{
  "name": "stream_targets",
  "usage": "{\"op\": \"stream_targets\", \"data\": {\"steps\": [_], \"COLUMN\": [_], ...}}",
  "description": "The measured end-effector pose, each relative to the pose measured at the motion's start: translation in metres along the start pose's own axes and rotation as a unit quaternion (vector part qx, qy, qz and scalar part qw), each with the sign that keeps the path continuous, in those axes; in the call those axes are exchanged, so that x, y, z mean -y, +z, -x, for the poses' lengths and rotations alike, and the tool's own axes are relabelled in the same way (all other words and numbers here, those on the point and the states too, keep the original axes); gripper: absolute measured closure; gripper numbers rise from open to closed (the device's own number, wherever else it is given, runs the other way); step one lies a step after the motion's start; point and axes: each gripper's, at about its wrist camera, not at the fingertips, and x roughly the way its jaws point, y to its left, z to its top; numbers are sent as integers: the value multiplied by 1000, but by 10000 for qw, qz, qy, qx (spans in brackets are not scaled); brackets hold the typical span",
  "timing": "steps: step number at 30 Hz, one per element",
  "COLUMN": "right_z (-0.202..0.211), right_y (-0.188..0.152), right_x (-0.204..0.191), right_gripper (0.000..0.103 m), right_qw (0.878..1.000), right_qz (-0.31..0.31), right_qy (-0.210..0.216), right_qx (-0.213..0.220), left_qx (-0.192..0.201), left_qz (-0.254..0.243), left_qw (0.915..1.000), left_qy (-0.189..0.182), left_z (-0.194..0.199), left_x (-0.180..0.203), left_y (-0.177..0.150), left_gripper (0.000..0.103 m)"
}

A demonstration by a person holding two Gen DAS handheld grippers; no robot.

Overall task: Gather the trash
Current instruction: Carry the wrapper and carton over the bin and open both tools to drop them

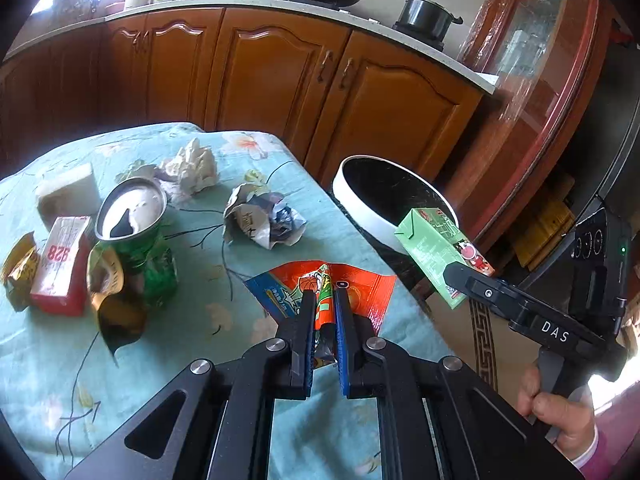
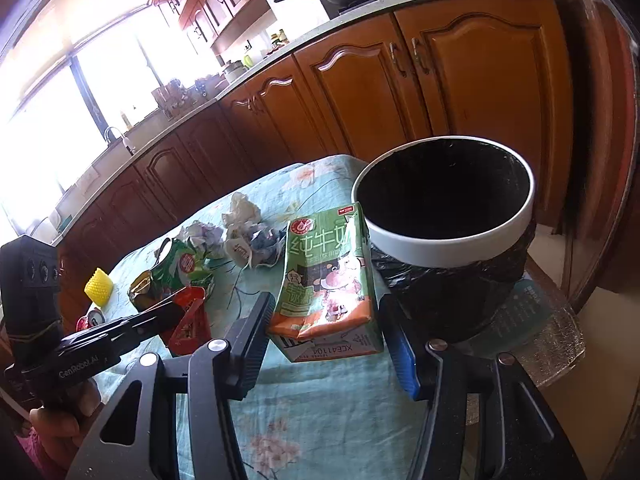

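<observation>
Left claw (image 1: 324, 312) clamped on snack wrapper (image 1: 360, 292); right claw (image 2: 326, 330) clamped on milk carton (image 2: 328, 280), bin (image 2: 440, 248) at 1 o'clock. Crumpled paper (image 1: 260, 216), can (image 1: 136, 236) left on surface (image 1: 192, 320).

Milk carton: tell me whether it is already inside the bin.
No. The milk carton sits between the right claw fingers, outside the bin.

A green milk carton (image 2: 326, 280), an orange-and-blue wrapper (image 1: 320, 284), a white-rimmed black bin (image 2: 448, 236), and a pale-teal floral tablecloth (image 1: 224, 320).
</observation>
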Motion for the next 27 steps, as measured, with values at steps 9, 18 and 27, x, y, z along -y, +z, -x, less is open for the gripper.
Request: {"op": "stream_targets", "data": {"steps": [9,18,27], "right_z": [4,-3,-20], "right_y": [29,59,79], "right_x": [40,69,87], "right_gripper": [48,48,48], "right_qw": [9990,9976,9969], "right_qz": [-251,-248,-155], "right_qy": [-273,-537,-738], "right_qx": [253,369,246], "left_qx": [85,99,-113], "left_qz": [-290,-498,-552], "left_qw": [9995,9985,9983], "left_qy": [-135,-212,-113], "left_z": [-49,-107,-161], "left_x": [27,48,58], "left_y": [38,75,97], "left_gripper": [95,95,95]}}
